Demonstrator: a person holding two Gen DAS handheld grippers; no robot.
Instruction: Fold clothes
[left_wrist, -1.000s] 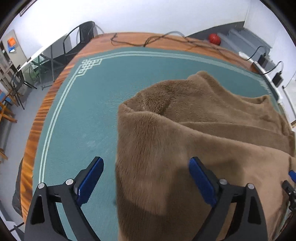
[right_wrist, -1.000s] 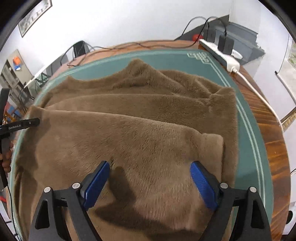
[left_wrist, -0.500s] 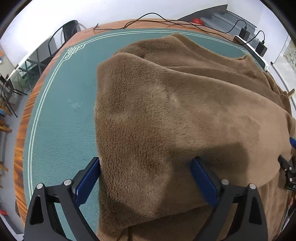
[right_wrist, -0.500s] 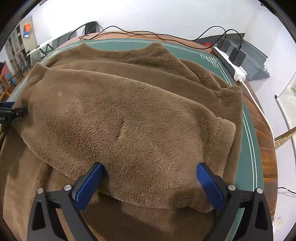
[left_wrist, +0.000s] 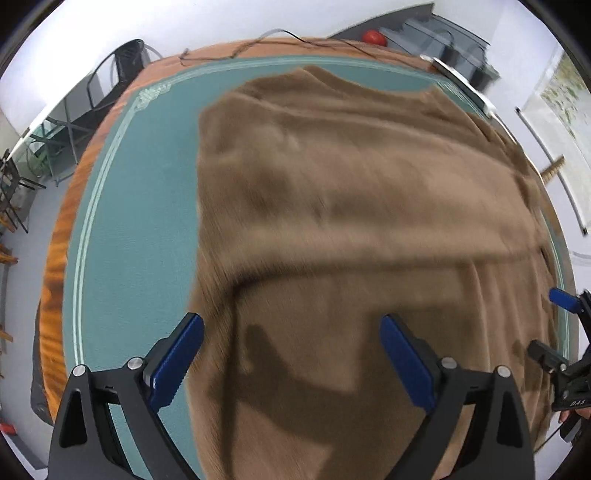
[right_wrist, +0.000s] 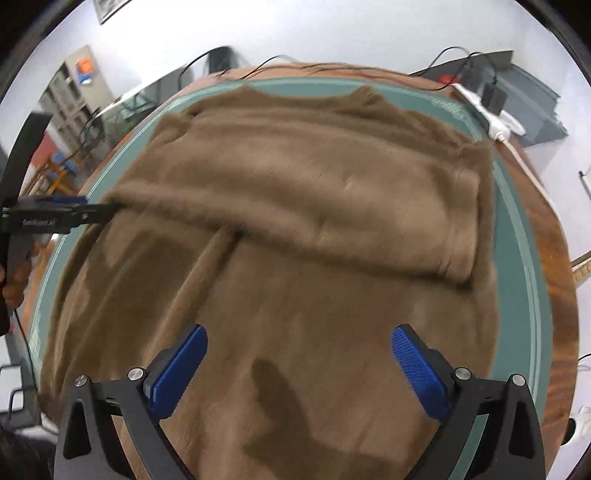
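Note:
A brown fleece garment (left_wrist: 351, 206) lies spread on the green table mat (left_wrist: 147, 221). Its far part is folded back toward me, and the fold edge runs across the middle; it also shows in the right wrist view (right_wrist: 314, 206). My left gripper (left_wrist: 291, 354) is open and empty above the garment's near left part. My right gripper (right_wrist: 299, 363) is open and empty above the near right part. The right gripper shows at the right edge of the left wrist view (left_wrist: 565, 332), and the left gripper shows at the left edge of the right wrist view (right_wrist: 55, 218).
The mat covers a round wooden table (left_wrist: 59, 236). Cables (left_wrist: 258, 40) run along its far edge and a white power strip (right_wrist: 495, 118) lies at the far right. Chairs (left_wrist: 110, 74) stand beyond the table on the left.
Both grippers have drawn back toward me and higher. The folded flap now lies flat on the garment, and neither gripper touches the cloth. The frames now are motion-blurred.

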